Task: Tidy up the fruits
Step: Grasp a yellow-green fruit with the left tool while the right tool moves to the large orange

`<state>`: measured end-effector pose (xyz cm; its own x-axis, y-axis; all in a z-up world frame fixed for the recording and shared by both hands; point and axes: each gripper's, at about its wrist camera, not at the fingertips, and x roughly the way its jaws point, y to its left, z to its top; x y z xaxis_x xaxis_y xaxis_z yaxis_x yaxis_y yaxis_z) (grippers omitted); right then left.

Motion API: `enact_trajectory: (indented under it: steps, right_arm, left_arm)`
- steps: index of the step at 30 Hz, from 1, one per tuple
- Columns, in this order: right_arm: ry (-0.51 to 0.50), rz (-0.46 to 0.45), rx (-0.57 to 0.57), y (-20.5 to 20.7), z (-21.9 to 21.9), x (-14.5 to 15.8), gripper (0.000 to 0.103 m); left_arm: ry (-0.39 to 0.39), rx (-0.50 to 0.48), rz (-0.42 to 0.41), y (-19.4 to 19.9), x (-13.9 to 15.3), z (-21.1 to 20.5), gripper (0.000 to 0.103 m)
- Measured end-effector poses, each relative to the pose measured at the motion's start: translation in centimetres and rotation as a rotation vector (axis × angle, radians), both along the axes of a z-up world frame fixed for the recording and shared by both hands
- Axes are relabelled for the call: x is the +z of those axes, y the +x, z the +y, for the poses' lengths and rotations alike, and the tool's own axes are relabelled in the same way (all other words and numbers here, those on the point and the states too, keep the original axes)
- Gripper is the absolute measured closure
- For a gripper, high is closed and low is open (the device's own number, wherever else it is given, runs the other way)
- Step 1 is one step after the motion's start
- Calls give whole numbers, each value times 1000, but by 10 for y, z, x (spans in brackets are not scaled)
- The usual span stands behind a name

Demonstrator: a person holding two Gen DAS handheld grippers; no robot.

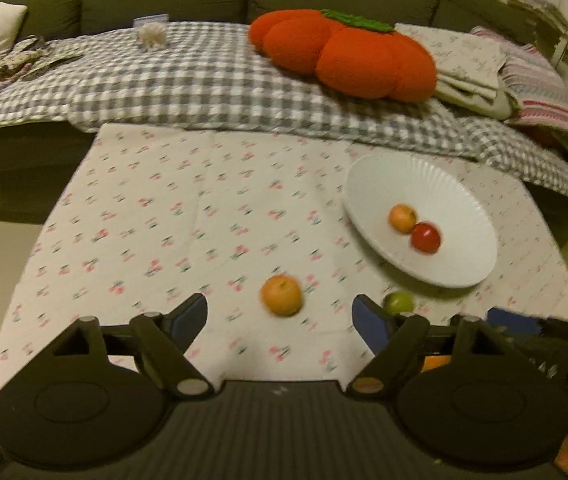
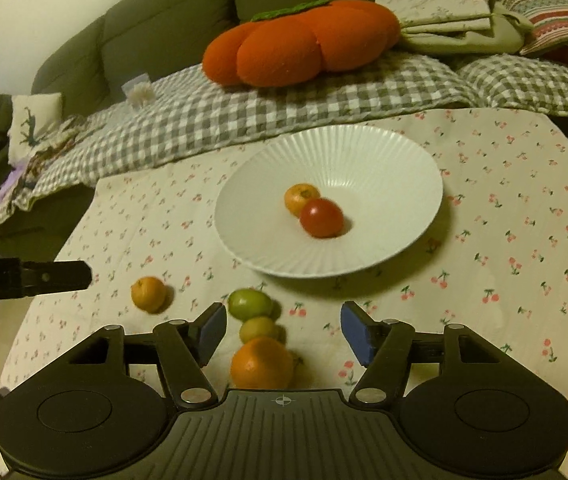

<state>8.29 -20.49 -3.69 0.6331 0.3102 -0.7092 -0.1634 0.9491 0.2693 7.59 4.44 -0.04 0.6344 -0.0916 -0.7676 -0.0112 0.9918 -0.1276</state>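
A white ribbed plate point(image 2: 403, 160) on the cherry-print tablecloth holds a yellow-orange fruit point(image 2: 301, 197) and a red tomato point(image 2: 321, 218). My right gripper point(image 2: 284, 320) is open above the cloth. A green fruit point(image 2: 251, 304), a smaller yellow-green fruit point(image 2: 260, 329) and an orange point(image 2: 262, 362) lie in a row between its fingers, untouched. A small orange point(image 2: 148, 294) lies to their left. In the left wrist view my left gripper point(image 1: 280, 312) is open, with that small orange point(image 1: 282, 295) just beyond its fingertips. The plate point(image 1: 383, 176) sits to the right.
A sofa with a grey checked blanket point(image 1: 204, 88), a big orange pumpkin cushion point(image 1: 343, 52) and folded linens point(image 2: 443, 4) runs along the table's far edge. One finger of the left gripper point(image 2: 60, 276) reaches in from the left in the right wrist view.
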Motion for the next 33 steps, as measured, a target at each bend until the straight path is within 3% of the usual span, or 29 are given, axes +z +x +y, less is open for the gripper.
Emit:
enact_trajectory:
  steps: [12, 20, 33]
  right_arm:
    - [7, -23, 5, -9, -4, 10, 35]
    - [-6, 24, 26, -7, 3, -4, 34]
    - [-33, 46, 68, -6, 18, -17, 35]
  left_arm:
    - [-22, 45, 41, -22, -12, 38, 24]
    - [-30, 28, 128, -25, -43, 40, 27]
    - [-85, 30, 160, -26, -67, 49, 50]
